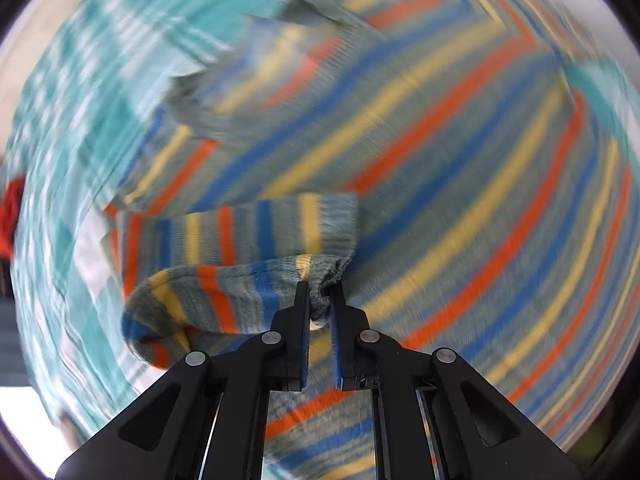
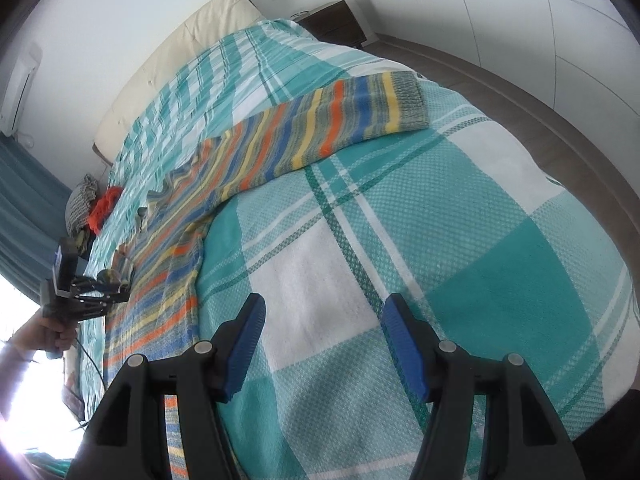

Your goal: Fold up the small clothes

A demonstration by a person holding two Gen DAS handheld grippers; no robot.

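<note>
Covering the bed is a teal-and-white checked woven bedspread (image 2: 400, 220), with a cream padded headboard (image 2: 168, 64) against the white wall. Spread across it lies a striped knit sweater (image 2: 280, 136). The left gripper (image 1: 320, 288) pinches its cuffed sleeve (image 1: 248, 240); the right gripper (image 2: 322, 312) hovers spread wide, holding nothing.

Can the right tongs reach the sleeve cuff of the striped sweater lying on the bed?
Probably yes. The right tongs are open and empty, and only bare plaid bedspread lies between them and the sleeve cuff of the striped sweater.
</note>
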